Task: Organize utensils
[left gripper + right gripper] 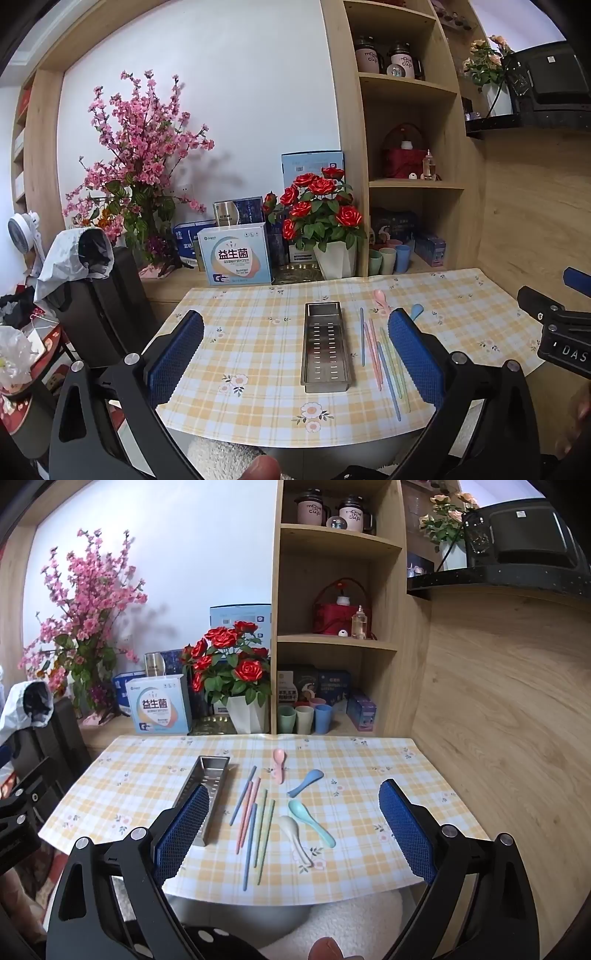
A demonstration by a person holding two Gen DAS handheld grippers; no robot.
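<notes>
A steel utensil tray [325, 347] [205, 790] lies empty on the checked tablecloth. To its right lie several coloured chopsticks [380, 358] [255, 819]. Further right are a pink spoon [279, 764], a blue spoon [306, 782], a teal spoon [310, 821] and a white spoon [295, 840]. My left gripper [295, 354] is open and empty, held above the table's near edge around the tray. My right gripper [291, 838] is open and empty above the near edge, over the chopsticks and spoons.
The table [369, 760] stands against a wooden counter holding a red rose pot [236, 686], boxes [159, 705] and pink blossoms [85, 602]. Shelves [332, 638] with cups [304, 720] stand behind; a wooden wall [498, 701] is on the right, a black chair [107, 295] on the left.
</notes>
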